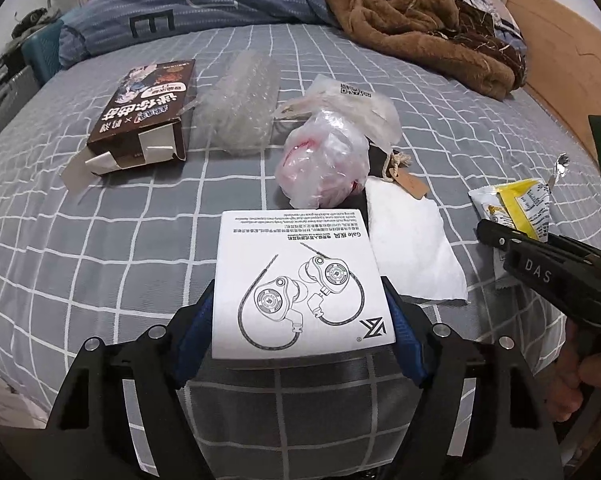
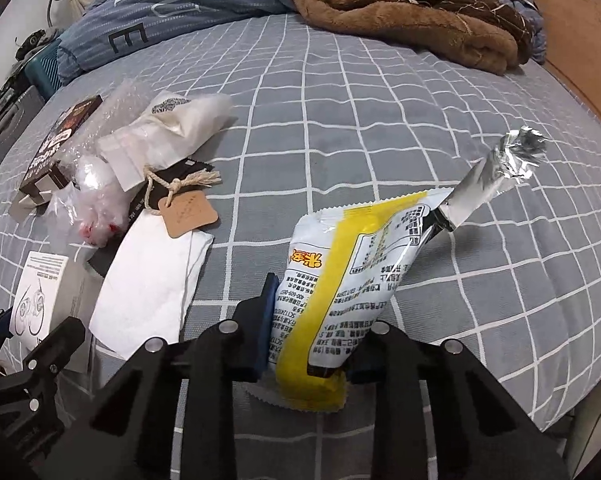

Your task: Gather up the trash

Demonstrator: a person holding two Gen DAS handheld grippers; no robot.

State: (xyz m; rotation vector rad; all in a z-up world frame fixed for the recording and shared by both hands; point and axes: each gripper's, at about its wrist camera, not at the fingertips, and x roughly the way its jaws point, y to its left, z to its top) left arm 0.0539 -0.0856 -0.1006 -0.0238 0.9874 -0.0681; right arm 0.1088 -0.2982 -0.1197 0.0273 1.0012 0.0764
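My left gripper [image 1: 300,312] is shut on a white earphone box [image 1: 300,280] with a line drawing on it, held over the bed. My right gripper [image 2: 308,332] is shut on a yellow and white snack wrapper [image 2: 340,272] with a crumpled foil end [image 2: 516,152]. The wrapper also shows in the left wrist view [image 1: 516,208], with the right gripper [image 1: 500,240] at the right. The earphone box also shows in the right wrist view [image 2: 40,292], at the lower left.
On the grey checked bed [image 1: 100,232] lie a brown carton [image 1: 148,116], bubble wrap [image 1: 240,108], a clear plastic bag [image 1: 324,160], a white bag [image 1: 360,108], a white napkin [image 1: 412,248] and a paper tag [image 2: 188,212]. A brown blanket [image 1: 420,20] and blue duvet [image 1: 200,4] lie behind.
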